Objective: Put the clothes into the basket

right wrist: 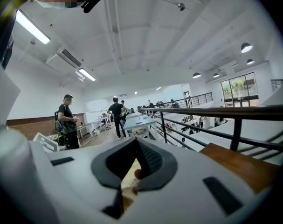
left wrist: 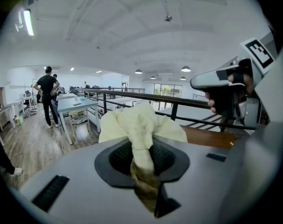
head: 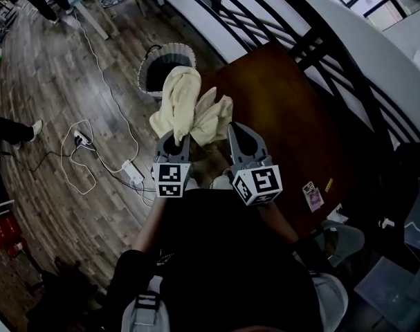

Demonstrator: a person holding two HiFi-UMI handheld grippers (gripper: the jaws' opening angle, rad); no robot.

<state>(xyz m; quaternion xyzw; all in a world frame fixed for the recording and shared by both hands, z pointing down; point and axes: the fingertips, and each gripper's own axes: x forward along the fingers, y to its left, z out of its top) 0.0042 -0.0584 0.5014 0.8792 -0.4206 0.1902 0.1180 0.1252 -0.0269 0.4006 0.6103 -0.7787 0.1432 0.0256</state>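
**Yellow garment aloft in both grippers, just short of the basket**

Left gripper (head: 175, 142) — jaws clenched on a twisted rope of the pale yellow garment (head: 185, 102). Its own view shows the fabric pinched between the pads and billowing out beyond the tips. Right gripper (head: 237, 135) — jaws nearly together on a thin fold of the same cloth, with only a sliver of yellow showing in the gap. Between them they hold it clear of any surface.

The garment hangs bunched between the two grippers, on the person's side of the basket (head: 149, 68). In the head view its top lobe overlaps the basket's near rim; whether it is over the opening I cannot tell. The basket is grey, round and slatted. It stands on the wooden floor (head: 64, 68), just beside the corner of the dark brown table (head: 286, 116). A white cable and power strip (head: 132, 171) lie on the floor left of the basket.

Handling, as judged:
- Soft, light and limp, so it will sag and trail from wherever it is pinched.
- Neither fragile nor slippery.
- Thick bunched folds give the surest hold; the right gripper's thin fold looks likelier to slip.
- Loose ends may catch the rim, so release well over the opening.
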